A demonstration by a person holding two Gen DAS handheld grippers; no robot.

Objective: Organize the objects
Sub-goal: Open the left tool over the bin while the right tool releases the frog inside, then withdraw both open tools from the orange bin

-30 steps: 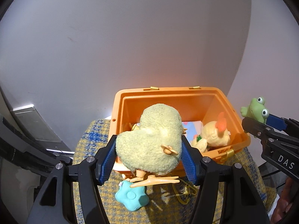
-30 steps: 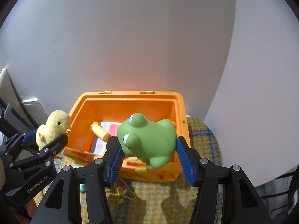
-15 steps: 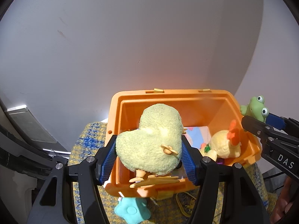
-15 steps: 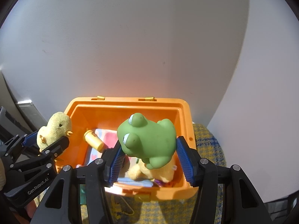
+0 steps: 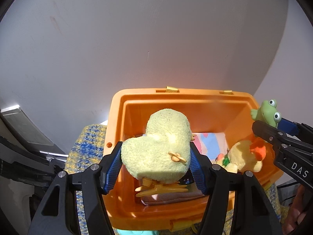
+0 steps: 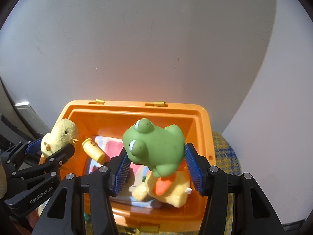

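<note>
Left tongs [image 5: 155, 157] pinched fuzzy yellow plush chick [image 5: 158, 146]; right tongs [image 6: 156, 165] pinched green rubber frog [image 6: 156, 146]. Both toys hung over open orange plastic bin [image 6: 203, 125], frog right of chick.

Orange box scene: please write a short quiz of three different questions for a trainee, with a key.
1. True or false: the left gripper is shut on the green frog.
2. Which toy already lies inside the orange box? A) a yellow plush with an orange part B) a red car C) a wooden block
3. Fill in: the yellow bottle lies in the box near its ____ wall, as the right wrist view shows it.

Key: 1. false, it holds the yellow chick, and the right gripper holds the frog; 2. A, the yellow plush; 3. left.
</note>
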